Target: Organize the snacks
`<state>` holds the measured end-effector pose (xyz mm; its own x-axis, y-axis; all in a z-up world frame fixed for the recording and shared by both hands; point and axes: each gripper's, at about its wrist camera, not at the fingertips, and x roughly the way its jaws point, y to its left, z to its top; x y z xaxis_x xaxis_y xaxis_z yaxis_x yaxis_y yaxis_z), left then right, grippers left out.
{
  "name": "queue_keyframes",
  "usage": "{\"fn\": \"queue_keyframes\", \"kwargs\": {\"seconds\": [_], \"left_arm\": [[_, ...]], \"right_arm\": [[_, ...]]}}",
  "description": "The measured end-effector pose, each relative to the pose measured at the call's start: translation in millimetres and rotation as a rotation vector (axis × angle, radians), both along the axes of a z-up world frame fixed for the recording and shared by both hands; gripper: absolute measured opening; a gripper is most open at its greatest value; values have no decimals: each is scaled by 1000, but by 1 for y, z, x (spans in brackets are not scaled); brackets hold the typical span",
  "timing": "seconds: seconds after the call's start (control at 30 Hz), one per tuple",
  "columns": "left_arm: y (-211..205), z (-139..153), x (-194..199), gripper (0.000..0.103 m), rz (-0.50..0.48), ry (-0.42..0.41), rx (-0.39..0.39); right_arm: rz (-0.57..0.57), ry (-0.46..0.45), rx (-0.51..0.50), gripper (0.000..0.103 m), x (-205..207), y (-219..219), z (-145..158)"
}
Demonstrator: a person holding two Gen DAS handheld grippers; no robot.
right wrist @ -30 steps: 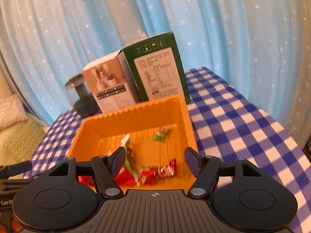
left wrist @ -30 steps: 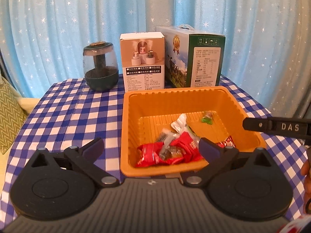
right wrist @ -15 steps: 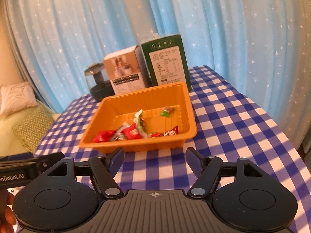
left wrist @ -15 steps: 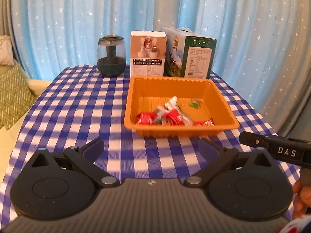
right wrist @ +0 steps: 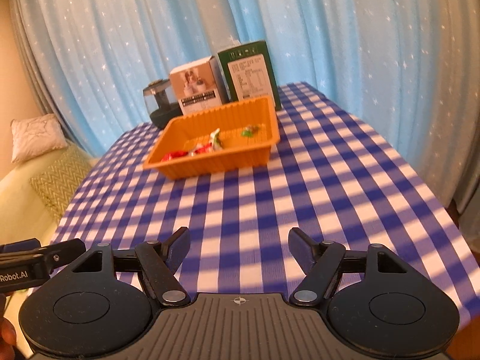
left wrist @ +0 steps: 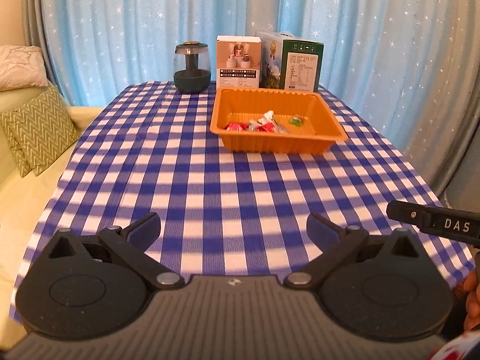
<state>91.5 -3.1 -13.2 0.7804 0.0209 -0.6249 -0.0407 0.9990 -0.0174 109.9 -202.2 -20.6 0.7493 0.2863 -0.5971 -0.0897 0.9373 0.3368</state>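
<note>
An orange tray [left wrist: 327, 114] [right wrist: 270, 120] stands toward the far end of the blue-checked table. It holds several wrapped snacks [left wrist: 258, 125] [right wrist: 207, 147], red, white and green. My left gripper [left wrist: 234, 229] hangs open over the near part of the tablecloth, well short of the tray, nothing between its fingers. My right gripper [right wrist: 239, 247] is likewise open and empty above the near cloth. Each gripper's side shows at the other view's edge.
Behind the tray stand a dark glass jar [left wrist: 192, 67], a white box [left wrist: 238, 61] and a green carton [left wrist: 295, 64]. Blue star curtains hang behind. A sofa with cushions [left wrist: 36, 129] lies left of the table. The table edge [right wrist: 468, 249] drops off at right.
Both grippers have drawn back from over the tray toward the near end of the table; the tray now looks small and far. The snacks stay in the tray.
</note>
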Motion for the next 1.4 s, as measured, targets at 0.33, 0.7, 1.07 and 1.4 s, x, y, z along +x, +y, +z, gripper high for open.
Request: {"fn": "queue_keyframes", "kwargs": {"seconds": [0.33,0.7,1.07,1.4], "left_arm": [[-5,14,-54,103,48,8,23],[-2,32,-87,103,59,2,-14],[-11,49,-114,103,36,-35,-31],[-14,53,-126,103,23,-31,-30]], "right_arm": [[71,22,-60,72,-48,10,26],[131,19,-77,73,-91,13,43],[121,-51,-156,73,-123,10,72],[126,-55,-147,73,-133,8,78]]}}
